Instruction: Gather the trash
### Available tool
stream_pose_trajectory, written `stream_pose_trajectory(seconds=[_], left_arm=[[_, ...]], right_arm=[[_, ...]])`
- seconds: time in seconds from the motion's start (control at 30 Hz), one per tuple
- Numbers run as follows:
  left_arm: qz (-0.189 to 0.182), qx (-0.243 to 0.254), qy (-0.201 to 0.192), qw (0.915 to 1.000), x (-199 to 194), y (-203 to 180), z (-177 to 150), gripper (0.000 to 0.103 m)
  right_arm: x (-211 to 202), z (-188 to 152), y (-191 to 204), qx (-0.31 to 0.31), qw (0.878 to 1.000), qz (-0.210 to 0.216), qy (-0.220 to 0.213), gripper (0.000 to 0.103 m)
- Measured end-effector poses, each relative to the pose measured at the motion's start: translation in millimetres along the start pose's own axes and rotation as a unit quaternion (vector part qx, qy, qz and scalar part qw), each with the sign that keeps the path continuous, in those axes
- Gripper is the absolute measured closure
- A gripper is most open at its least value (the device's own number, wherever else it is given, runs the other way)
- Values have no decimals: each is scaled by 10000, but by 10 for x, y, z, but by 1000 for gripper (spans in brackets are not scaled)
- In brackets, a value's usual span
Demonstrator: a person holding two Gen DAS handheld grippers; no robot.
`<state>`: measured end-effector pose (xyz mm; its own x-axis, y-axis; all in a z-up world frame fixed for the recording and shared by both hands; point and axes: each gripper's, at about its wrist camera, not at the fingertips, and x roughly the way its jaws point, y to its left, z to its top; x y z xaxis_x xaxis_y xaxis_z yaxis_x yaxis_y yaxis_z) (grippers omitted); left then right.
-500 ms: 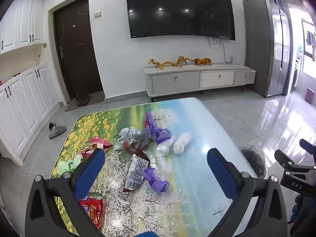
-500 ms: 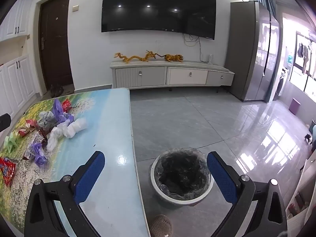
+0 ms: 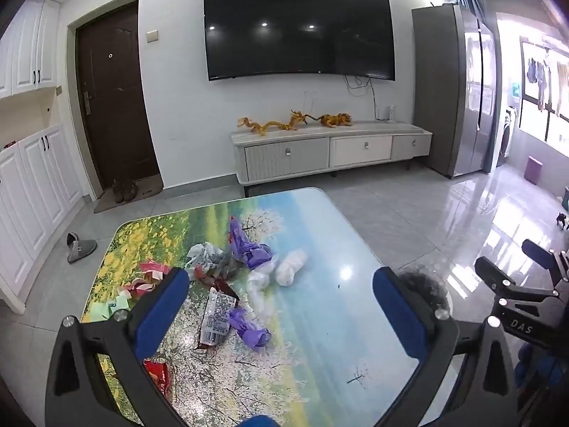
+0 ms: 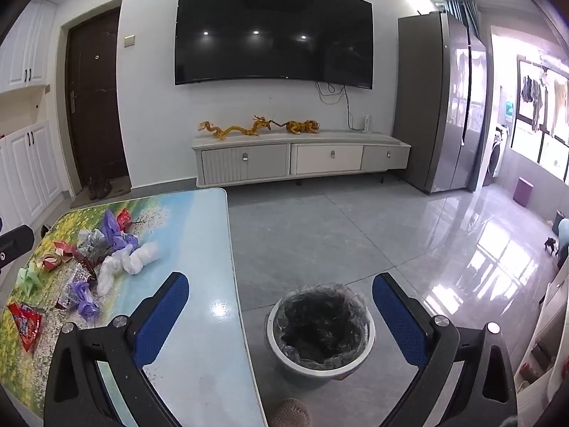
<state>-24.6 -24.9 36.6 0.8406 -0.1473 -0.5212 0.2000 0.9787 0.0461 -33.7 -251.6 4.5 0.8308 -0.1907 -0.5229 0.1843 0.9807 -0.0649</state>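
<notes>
Several pieces of trash lie on a table (image 3: 320, 338) with a landscape print: a purple crumpled bag (image 3: 252, 331), a silver snack wrapper (image 3: 217, 315), white plastic wads (image 3: 290, 268), a larger purple bag (image 3: 247, 249), a red packet (image 3: 158, 377). My left gripper (image 3: 281, 306) is open and empty above the table's near part, over the trash. My right gripper (image 4: 281, 311) is open and empty above a white bin lined with a black bag (image 4: 320, 327) on the floor right of the table (image 4: 199, 284). The trash also shows in the right wrist view (image 4: 106, 259).
A TV console (image 3: 330, 153) with golden dragon figures stands at the far wall under a large TV. A grey fridge (image 3: 451, 89) is at the right, white cabinets (image 3: 32, 185) and a dark door at the left. A slipper (image 3: 80, 247) lies on the floor.
Both views have shifted only slightly. Both grippers stay open and nothing has been picked up.
</notes>
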Motion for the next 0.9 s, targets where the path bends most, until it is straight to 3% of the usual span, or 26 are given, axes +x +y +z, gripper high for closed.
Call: stream_pose_trajectory(seconds=[0.27, 0.9], left_arm=[[172, -120, -159, 9997, -36, 72, 58, 0], [78, -72, -41, 9999, 731, -482, 280, 0]], right_arm=[[78, 63, 16, -89, 9998, 169, -85, 0], [554, -50, -430, 69, 9994, 61, 322, 0]])
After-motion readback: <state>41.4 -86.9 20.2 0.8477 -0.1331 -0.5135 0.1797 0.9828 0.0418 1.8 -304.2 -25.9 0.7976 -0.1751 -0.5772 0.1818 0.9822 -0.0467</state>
